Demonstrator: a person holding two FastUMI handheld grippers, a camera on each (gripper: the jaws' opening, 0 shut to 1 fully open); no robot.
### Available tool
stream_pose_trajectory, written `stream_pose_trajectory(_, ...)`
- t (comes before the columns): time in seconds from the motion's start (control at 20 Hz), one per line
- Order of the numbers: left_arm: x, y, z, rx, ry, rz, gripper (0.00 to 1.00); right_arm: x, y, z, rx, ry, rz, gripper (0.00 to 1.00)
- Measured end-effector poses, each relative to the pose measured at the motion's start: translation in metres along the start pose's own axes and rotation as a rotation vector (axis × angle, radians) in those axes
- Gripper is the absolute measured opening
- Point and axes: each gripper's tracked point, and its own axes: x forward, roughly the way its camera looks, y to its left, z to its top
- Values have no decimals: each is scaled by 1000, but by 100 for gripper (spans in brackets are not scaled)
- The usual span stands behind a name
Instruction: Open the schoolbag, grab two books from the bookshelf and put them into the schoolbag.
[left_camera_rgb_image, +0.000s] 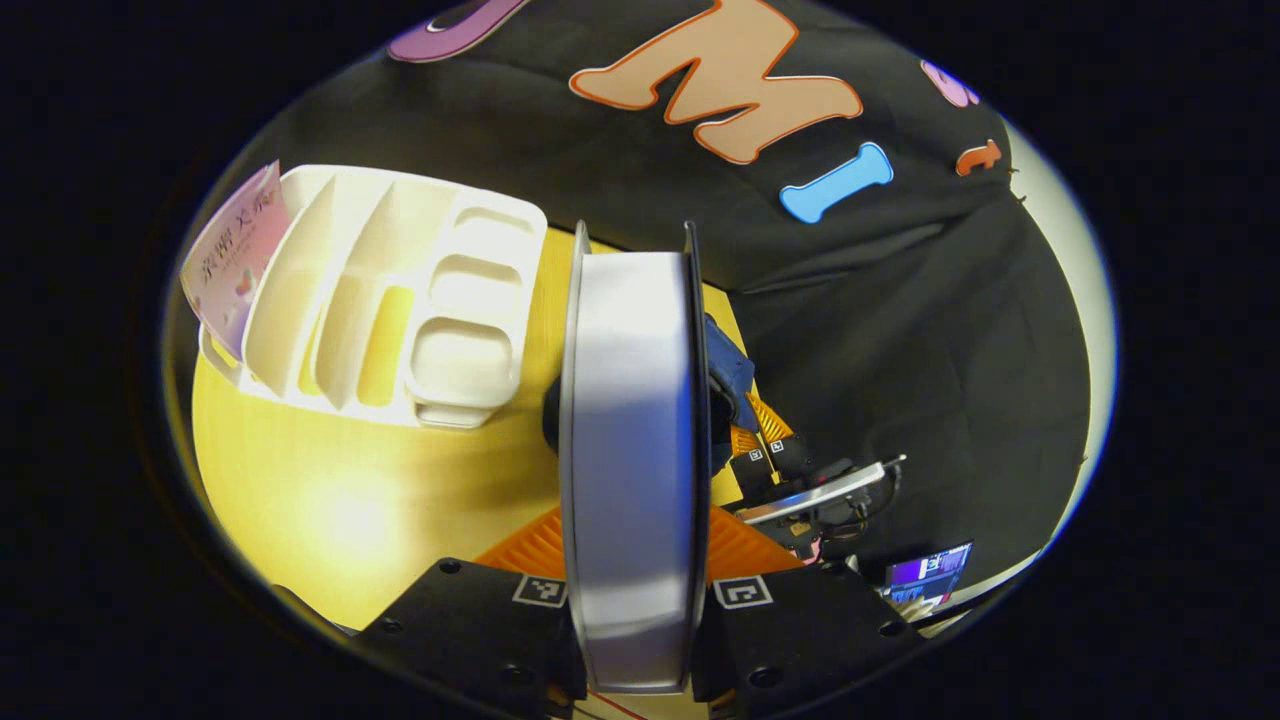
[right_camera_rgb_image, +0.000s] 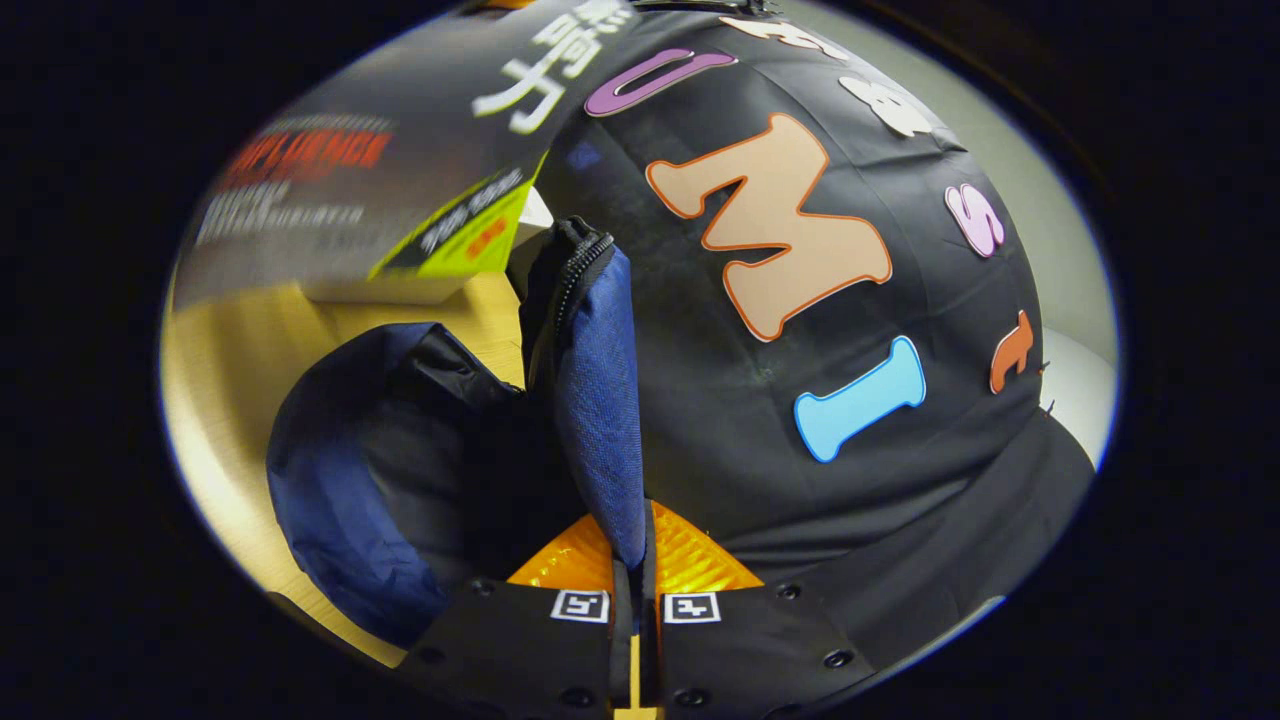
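1. Book (left_camera_rgb_image: 630, 470) sits clamped in the left gripper (left_camera_rgb_image: 632, 600), edge-on, long axis running up the frame's centre.
2. Bag (right_camera_rgb_image: 400, 470) lies lower left in the right gripper view, mouth gaping; right gripper (right_camera_rgb_image: 634, 600) is pinched on its flap.
3. Left gripper view adds the shelf (left_camera_rgb_image: 390, 300) upper left with 1 book (left_camera_rgb_image: 235, 255).

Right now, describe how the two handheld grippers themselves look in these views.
The left gripper has black, screw-studded finger blocks, each bearing a square black-and-white marker tag, with ribbed orange plastic between them. The right gripper looks alike: black blocks, two square tags, a ribbed orange wedge.
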Motion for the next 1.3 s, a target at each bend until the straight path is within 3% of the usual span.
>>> stream_pose_trajectory(0.35, 100, -10, -10, -97, -98, -65, 37, 3, -5, 1, 43, -28, 6, 3)
stream_pose_trajectory(0.55, 148, -12, 1, -77, -210, -98, 37, 3, -12, 0, 80, -52, 1, 3)
stream_pose_trajectory(0.75, 191, 0, 13, -167, -262, -112, 36, 4, -18, -1, 125, -72, 3, 2)
stream_pose_trajectory(1.05, 228, 1, 28, -202, -323, -118, 37, 4, -16, 3, 140, -113, 19, 2)
stream_pose_trajectory(1.1, 231, 2, 30, -204, -332, -123, 37, 3, -18, 2, 151, -114, 18, 7)
stream_pose_trajectory(1.15, 235, 3, 33, -206, -342, -128, 37, 2, -20, 1, 163, -115, 17, 1)
stream_pose_trajectory(1.25, 244, 3, 36, -208, -353, -145, 37, 3, -23, 1, 176, -120, 17, 1)
stream_pose_trajectory(1.3, 248, 3, 36, -210, -357, -153, 37, 2, -25, 2, 182, -124, 20, 7)
